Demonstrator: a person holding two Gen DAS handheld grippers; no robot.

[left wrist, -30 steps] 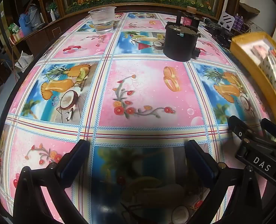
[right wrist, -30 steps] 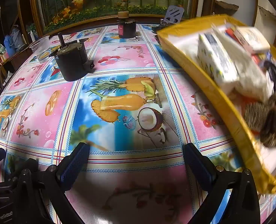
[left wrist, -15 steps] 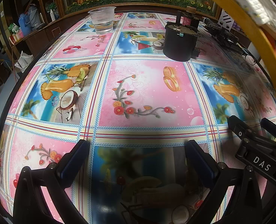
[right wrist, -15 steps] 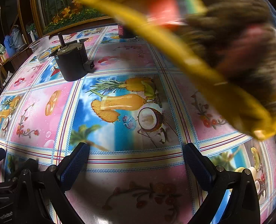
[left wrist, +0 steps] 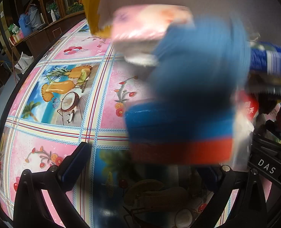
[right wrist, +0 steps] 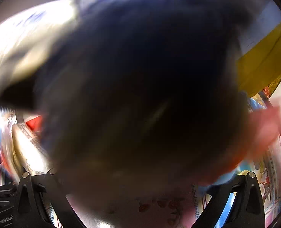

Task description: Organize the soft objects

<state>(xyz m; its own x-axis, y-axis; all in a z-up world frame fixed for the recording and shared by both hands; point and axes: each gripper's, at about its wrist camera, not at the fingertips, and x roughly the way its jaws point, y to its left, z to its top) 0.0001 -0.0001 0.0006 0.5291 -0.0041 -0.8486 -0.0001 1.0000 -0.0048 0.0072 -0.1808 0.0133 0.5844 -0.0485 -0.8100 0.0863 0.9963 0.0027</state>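
Note:
Soft things are tumbling out of a tipped yellow tray (left wrist: 93, 5) onto the fruit-print tablecloth (left wrist: 64, 95). In the left wrist view a blurred blue item with a red band (left wrist: 178, 117) falls in front of my open left gripper (left wrist: 142, 167), with a pink pack (left wrist: 150, 24) above it and a blue-and-white pack (left wrist: 269, 60) to the right. A big dark blurred mass (right wrist: 140, 95) fills the right wrist view just above my open right gripper (right wrist: 148, 190). A white pack (right wrist: 26, 43), a red piece (right wrist: 262, 129) and the tray (right wrist: 264, 62) show around it. Neither gripper holds anything.
The table's left edge (left wrist: 13, 98) curves past a dark wooden cabinet (left wrist: 45, 30) carrying bottles and a blue jug. The right gripper's black body, marked DAS (left wrist: 267, 165), sits close at the left gripper's right. Falling items hide the table's far side.
The yellow tray rose from the right side of the table, tipped over both grippers, and its contents now drop in front of the cameras. Neither gripper has moved.

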